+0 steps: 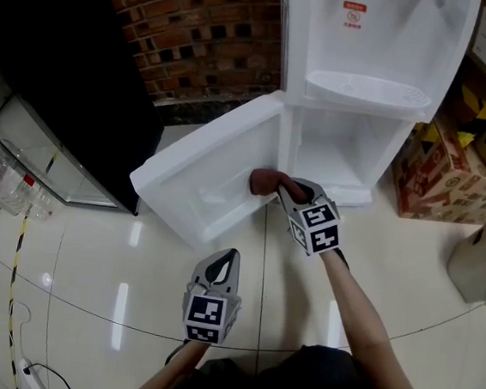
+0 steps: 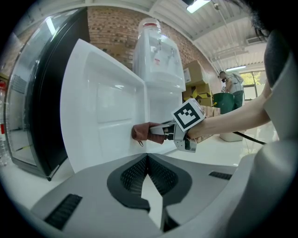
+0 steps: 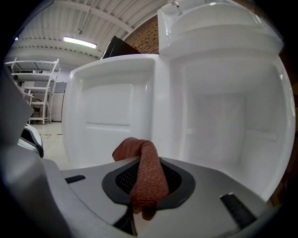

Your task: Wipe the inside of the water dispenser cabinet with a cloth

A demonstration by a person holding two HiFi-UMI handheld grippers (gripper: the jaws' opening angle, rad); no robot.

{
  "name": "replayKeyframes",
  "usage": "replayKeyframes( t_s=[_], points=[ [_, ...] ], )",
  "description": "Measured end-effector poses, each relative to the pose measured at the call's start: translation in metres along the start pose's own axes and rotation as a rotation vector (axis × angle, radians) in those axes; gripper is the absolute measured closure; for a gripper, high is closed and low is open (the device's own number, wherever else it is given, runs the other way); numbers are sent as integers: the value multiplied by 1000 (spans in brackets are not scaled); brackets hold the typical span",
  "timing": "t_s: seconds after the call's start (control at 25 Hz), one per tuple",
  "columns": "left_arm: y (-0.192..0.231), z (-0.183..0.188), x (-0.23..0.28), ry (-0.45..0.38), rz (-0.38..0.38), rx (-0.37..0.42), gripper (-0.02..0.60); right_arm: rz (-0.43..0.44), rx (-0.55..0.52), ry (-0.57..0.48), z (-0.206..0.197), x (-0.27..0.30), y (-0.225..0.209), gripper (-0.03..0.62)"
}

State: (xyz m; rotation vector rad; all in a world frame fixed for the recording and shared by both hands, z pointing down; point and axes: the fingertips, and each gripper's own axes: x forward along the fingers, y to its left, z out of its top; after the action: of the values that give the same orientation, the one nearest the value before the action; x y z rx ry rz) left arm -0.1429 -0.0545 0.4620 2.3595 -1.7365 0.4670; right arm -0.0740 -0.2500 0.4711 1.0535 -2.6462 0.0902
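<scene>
Cloth [image 3: 143,173] pinched between right gripper [image 3: 146,185] fingers [image 3: 180,182].

cloth [image 3: 146,181]: rust-brown fabric, showing a rough, nubby weave
cabinet [image 3: 223,121]: white plastic, looking smooth and faintly glossy
door [image 1: 201,185]: same moulded white plastic, shining softly
floor [image 1: 90,251]: pale glossy tiles, reflecting lamps
brick wall [image 1: 200,29]: looking rough and matt
left tongs [image 2: 148,160]: matt grey plastic shell, pads [image 2: 132,175] showing black ribbing
</scene>
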Motion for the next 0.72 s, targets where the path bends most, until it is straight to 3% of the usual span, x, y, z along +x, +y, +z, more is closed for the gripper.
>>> replayKeyframes(
  t_s=[0.24,0.48,0.72],
  points=[
    [-1,4,-1,-10,1,3,595,3,12,-17,4,-13,6,522],
    [2,-7,8,-28,37,-53,595,-9,63,-39,-3,-70,37,525],
    [-31,-14,27,-18,-8,-75,595,-116,88,-16,-30,-146,26,525]
  ],
)
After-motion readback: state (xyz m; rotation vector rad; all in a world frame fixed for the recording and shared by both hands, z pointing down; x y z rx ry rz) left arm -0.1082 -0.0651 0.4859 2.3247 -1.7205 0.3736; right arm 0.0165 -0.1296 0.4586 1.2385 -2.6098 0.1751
